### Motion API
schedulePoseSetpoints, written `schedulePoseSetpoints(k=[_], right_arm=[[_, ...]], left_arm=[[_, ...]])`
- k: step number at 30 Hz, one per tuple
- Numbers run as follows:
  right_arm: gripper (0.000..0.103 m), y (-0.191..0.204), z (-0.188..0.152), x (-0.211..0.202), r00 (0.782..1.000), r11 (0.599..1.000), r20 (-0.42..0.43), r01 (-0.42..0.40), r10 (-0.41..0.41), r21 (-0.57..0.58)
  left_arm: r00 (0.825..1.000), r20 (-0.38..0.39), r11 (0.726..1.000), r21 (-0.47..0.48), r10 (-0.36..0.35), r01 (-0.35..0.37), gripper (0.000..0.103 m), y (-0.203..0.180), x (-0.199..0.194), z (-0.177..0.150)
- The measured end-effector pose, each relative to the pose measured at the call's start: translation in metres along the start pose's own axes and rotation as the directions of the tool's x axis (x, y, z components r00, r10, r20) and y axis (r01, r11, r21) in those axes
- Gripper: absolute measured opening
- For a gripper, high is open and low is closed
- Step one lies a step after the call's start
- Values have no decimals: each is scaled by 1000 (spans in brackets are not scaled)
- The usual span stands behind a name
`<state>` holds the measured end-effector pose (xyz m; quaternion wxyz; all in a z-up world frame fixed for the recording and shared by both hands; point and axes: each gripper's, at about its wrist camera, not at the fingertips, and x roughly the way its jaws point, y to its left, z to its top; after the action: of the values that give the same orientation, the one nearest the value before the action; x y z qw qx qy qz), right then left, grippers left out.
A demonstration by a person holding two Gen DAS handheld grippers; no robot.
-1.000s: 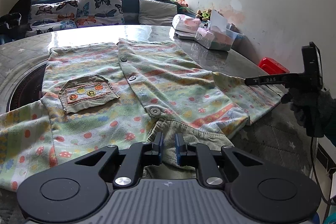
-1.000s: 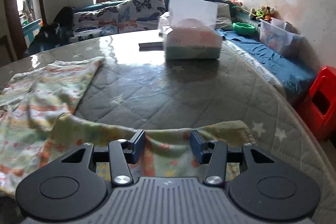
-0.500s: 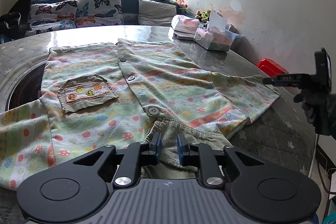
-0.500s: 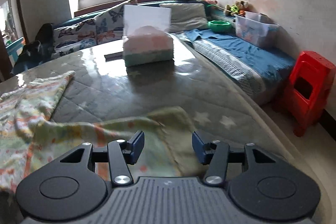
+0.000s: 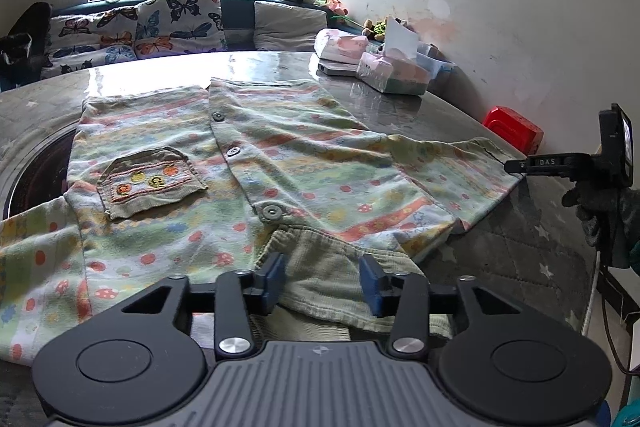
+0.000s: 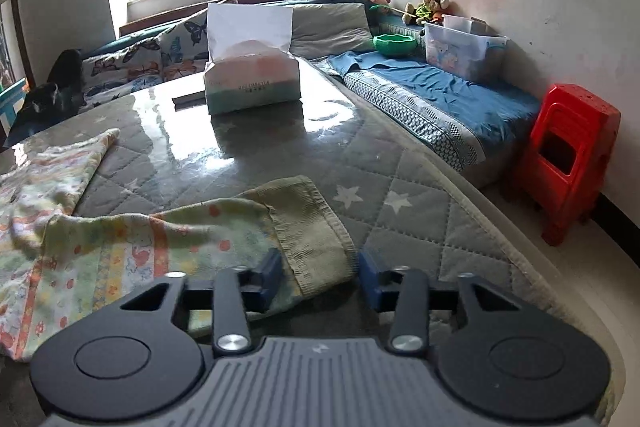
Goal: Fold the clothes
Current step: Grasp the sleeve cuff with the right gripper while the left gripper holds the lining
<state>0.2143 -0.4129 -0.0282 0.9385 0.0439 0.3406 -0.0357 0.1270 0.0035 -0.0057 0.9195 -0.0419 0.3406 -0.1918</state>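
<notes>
A child's patterned cardigan point(image 5: 248, 163) with buttons and a chest pocket point(image 5: 150, 181) lies spread flat on the grey quilted table point(image 6: 400, 183). My left gripper point(image 5: 322, 281) is open, its fingers either side of the green ribbed collar point(image 5: 332, 267) at the near edge. My right gripper point(image 6: 320, 277) is open just above the ribbed cuff point(image 6: 316, 227) of the right sleeve point(image 6: 160, 243), which lies stretched toward the table's right edge. The right gripper also shows in the left wrist view point(image 5: 516, 166) at the sleeve end.
A tissue box point(image 6: 250, 79) and a second pack point(image 5: 340, 45) stand at the far side of the table. A red plastic stool point(image 6: 568, 155) stands on the floor to the right. A bench with butterfly cushions point(image 5: 136, 27) and a blue mattress point(image 6: 432, 87) lies behind.
My left gripper has opened and let go of the collar. The right sleeve has been drawn out straight to the right and now lies flat under the open right gripper.
</notes>
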Motion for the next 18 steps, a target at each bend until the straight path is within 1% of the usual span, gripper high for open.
schedulePoseSetpoints(k=[2, 5, 7, 11, 13, 18], right_arm=[[25, -1, 0, -1, 1000, 1000, 3, -8, 8, 26], [15, -3, 1, -4, 1000, 997, 10, -29, 28, 75], [12, -3, 2, -7, 999, 995, 22, -46, 44, 92], [9, 1, 9, -20, 994, 990, 63, -94, 88, 107], [9, 5, 16, -30, 988, 985, 91, -132, 122, 114], [8, 31, 39, -56, 967, 974, 153, -216, 204, 65]], left_arm=[[1000, -1, 1000, 2, 2, -2, 51, -2, 0, 0], [1000, -4, 1000, -1, 8, -8, 55, -4, -1, 1], [1000, -4, 1000, -2, 15, -15, 57, -5, -2, 2], [999, 10, 999, -3, 39, -39, 60, -4, -8, 2], [998, 21, 998, -8, 59, -59, 67, -2, -12, 2], [995, 30, 995, -35, 98, -97, 69, 7, -19, 1]])
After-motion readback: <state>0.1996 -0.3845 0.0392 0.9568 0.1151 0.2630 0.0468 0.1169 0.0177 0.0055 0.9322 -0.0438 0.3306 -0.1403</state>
